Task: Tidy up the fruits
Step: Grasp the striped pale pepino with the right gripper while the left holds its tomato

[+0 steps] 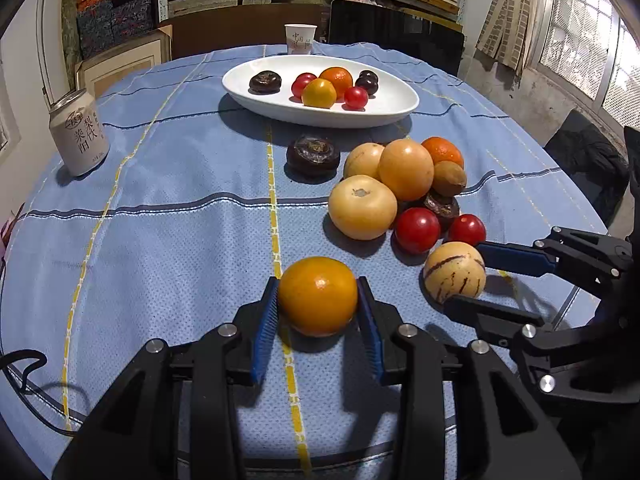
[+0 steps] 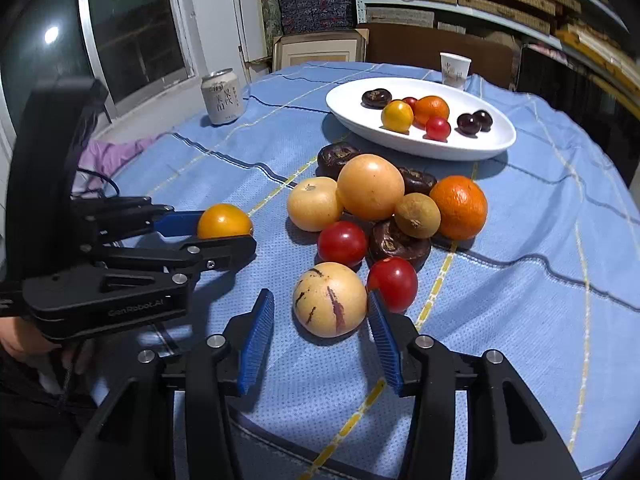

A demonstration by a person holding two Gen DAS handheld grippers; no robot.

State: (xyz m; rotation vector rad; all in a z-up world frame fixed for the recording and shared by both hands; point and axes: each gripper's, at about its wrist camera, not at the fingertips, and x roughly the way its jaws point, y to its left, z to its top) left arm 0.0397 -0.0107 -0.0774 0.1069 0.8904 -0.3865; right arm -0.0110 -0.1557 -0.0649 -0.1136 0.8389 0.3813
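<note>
My left gripper (image 1: 318, 300) is shut on a yellow-orange fruit (image 1: 318, 295), low over the blue cloth; it also shows in the right wrist view (image 2: 224, 222). My right gripper (image 2: 320, 316) is open around a pale striped melon (image 2: 330, 299), with a gap at the left pad and the right pad close to it. The melon also shows in the left wrist view (image 1: 455, 272). A pile of loose fruit (image 1: 400, 188) lies beyond both grippers. The white oval plate (image 1: 384, 108) at the far side holds several small fruits.
A drink can (image 1: 80, 132) stands at the left of the table. A paper cup (image 1: 300, 39) stands behind the plate. A black cable (image 1: 24, 364) lies at the near left edge. Shelves and boxes stand behind the table.
</note>
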